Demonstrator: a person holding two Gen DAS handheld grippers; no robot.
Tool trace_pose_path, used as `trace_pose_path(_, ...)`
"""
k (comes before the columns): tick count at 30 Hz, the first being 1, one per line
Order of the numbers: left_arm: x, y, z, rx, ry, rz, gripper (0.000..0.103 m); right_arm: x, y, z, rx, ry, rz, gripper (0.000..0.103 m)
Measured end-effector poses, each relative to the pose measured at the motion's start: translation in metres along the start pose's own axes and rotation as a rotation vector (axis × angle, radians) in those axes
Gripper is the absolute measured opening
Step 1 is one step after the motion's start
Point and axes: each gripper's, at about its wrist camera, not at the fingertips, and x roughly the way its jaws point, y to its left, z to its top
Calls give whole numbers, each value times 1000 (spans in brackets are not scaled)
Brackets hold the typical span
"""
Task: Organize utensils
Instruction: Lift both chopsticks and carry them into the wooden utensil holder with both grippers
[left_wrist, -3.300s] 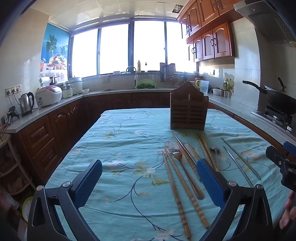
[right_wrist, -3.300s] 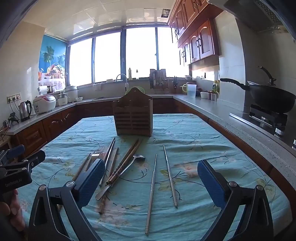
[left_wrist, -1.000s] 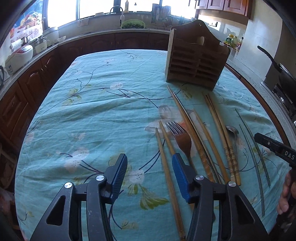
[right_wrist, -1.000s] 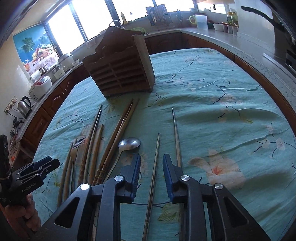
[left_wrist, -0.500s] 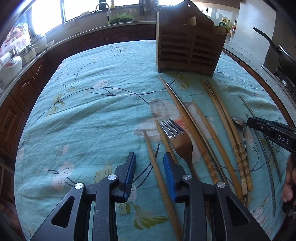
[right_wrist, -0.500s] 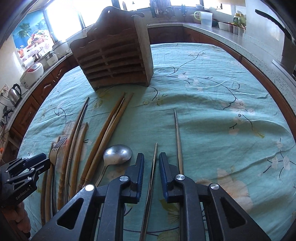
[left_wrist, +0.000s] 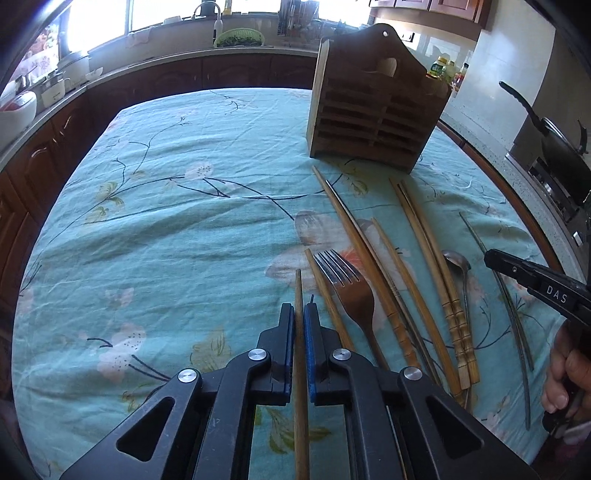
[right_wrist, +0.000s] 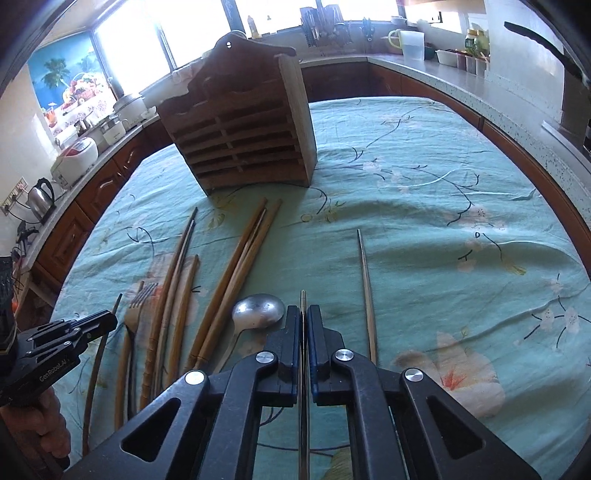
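Utensils lie in a row on the teal floral tablecloth (left_wrist: 166, 229) before the slatted wooden holder (left_wrist: 373, 122): the left gripper (left_wrist: 299, 314) is clamped on a plain wooden chopstick (left_wrist: 298, 291), the right gripper (right_wrist: 303, 314) apparently on a thin metal chopstick (right_wrist: 303, 300), both low and lengthwise for lifting.

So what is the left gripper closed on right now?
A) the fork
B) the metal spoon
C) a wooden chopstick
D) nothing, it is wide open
C: in the left wrist view the left gripper has its pads pressed against a wooden chopstick that runs between them, while the fork and the spoon lie free on the cloth to its right.
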Motion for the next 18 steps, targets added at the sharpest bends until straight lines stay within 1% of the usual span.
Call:
trace_pose_path(5,-33,1,0,1,-68,-31,4,-28,10,4,-13,-54,28,4)
trace_pose_path(9,-69,3,2,-14,-139,-69,4,-52,17,10,-19,-104,49,4)
trace_pose_path(14,-118,8,3,-22,-239,-112,4,-87,24,22,-34,-187,67,4)
trace_pose_path(18,-148,16,-1,-35,-304,-135,4,-111,27,34,-42,-254,78,4)
